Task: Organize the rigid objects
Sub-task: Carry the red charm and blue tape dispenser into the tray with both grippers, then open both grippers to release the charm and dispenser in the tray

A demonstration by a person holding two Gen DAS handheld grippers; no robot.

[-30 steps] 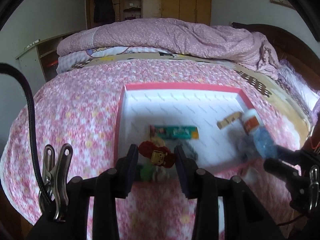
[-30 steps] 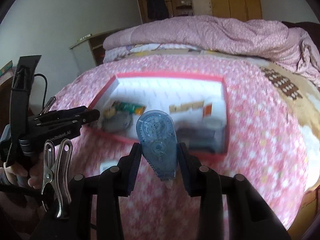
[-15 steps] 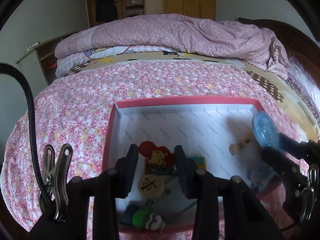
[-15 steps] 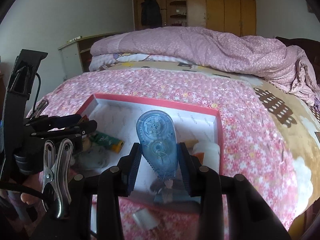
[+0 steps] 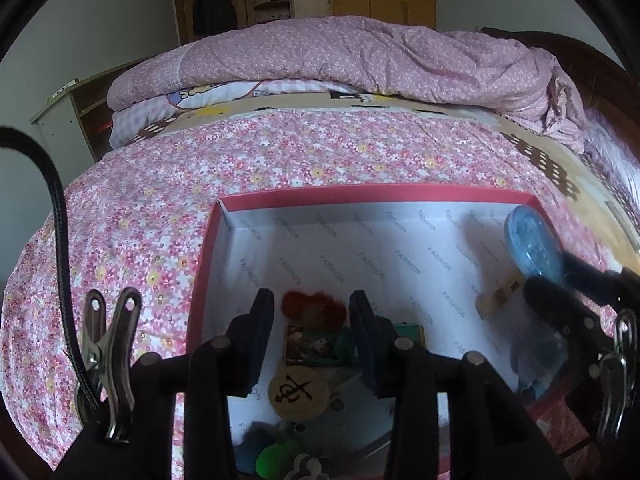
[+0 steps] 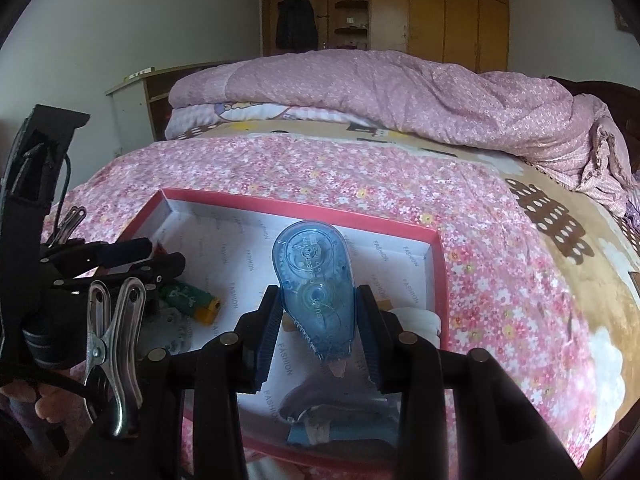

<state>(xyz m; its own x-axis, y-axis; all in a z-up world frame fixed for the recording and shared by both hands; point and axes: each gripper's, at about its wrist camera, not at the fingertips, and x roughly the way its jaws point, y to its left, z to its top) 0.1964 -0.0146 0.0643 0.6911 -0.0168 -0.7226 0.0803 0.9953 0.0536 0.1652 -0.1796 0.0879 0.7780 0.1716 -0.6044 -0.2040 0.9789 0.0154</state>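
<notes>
Covering most of both views, a bed (image 5: 320,160) with a pink flowered cover carries a folded pink quilt (image 5: 360,60) at its far end and a wooden wardrobe (image 6: 440,4) stands behind it. A shallow red-rimmed cardboard box with a white printed lining (image 5: 360,194) lies on the near part of the bed.

The right gripper (image 6: 318,320) hangs over the right half of the box, its fingers (image 6: 268,332) clamped at a narrow width on a translucent blue teardrop-shaped correction tape dispenser (image 6: 314,280), which stands with its rounded end up and away and its tip towards the camera.

The left gripper (image 5: 312,340) hangs over the near left corner of the box with its jaws opening. A red fuzzy toy figure with a tan face (image 5: 314,310) sits between the fingers (image 5: 260,340); whether the pads touch it cannot be told.

Below it in the box lie a round tan wooden disc with a black character (image 5: 298,394), a green rectangular packet (image 6: 188,298), a green round piece (image 5: 272,460) and, further right, a small pale wooden block (image 5: 496,300).
</notes>
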